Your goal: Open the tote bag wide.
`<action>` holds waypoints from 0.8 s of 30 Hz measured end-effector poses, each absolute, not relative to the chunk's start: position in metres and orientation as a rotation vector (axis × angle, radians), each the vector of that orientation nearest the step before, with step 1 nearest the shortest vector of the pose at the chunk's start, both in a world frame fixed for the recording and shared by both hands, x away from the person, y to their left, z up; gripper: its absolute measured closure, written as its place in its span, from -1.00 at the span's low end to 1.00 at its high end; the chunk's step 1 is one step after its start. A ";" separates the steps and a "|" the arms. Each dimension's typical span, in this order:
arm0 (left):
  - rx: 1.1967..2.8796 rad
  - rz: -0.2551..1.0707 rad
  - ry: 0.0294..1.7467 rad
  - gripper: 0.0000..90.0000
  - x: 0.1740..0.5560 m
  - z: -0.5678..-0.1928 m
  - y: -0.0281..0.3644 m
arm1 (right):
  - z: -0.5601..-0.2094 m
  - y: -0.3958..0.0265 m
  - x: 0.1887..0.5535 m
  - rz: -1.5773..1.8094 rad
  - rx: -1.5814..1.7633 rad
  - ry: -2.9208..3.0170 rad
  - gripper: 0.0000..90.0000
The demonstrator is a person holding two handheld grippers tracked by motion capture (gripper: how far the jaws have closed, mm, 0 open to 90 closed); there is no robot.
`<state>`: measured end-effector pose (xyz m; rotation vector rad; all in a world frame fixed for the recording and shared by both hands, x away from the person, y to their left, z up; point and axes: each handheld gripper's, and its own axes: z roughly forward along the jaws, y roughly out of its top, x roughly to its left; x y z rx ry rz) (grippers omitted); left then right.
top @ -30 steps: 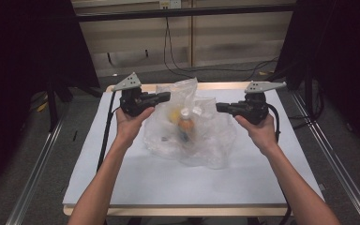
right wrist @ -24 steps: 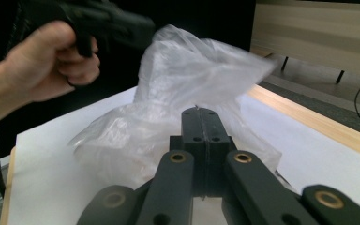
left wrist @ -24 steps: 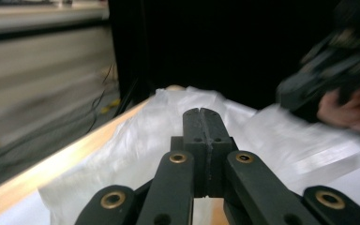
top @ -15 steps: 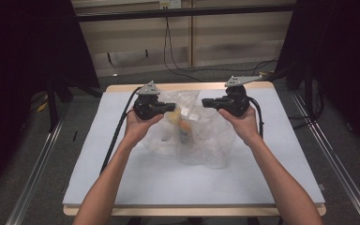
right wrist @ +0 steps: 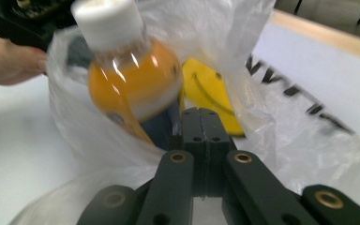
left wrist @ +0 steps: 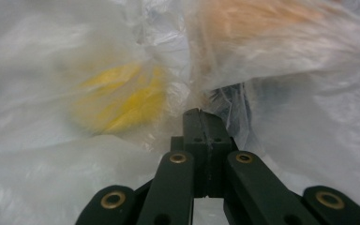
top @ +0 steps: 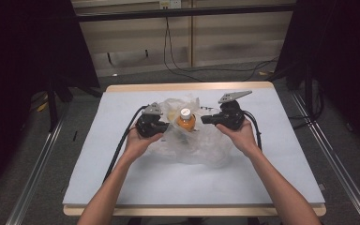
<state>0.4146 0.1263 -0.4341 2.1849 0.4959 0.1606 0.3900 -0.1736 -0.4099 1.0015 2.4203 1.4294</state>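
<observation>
Both grippers are at the bag (top: 194, 140) mid-table, and both have their jaws clenched. The left gripper (top: 165, 126) pinches the plastic at the bag's left lip; the right gripper (top: 205, 120) pinches it at the right lip — film bunches at each pair of tips. Between them stands the bottle (top: 186, 119), orange with a white cap, upright inside the bag's open mouth.

The right gripper view gives what the high view can't: the bottle (right wrist: 129, 79) sits just ahead of the closed tips, and a yellow smiley print (right wrist: 206, 93) shows on the bag wall behind it, with black lettering further along. The left gripper view is blurred plastic, with a yellow patch (left wrist: 117, 98) at left and an orange glow at top.

Against the earlier frames, both hands have sunk and drawn inward, and the bottle now stands clear above the plastic.

Room to move — bare table (top: 122, 178) stretches on every side, and the bag lies well apart from the edges.
</observation>
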 end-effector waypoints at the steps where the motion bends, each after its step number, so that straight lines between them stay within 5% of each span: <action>1: 2.197 0.157 0.515 1.00 0.413 -0.438 0.126 | -0.414 -0.174 0.390 1.422 1.005 2.426 1.00; 24: 2.279 0.096 0.639 1.00 0.417 -0.481 0.145 | -0.466 -0.179 0.382 1.287 1.090 2.525 1.00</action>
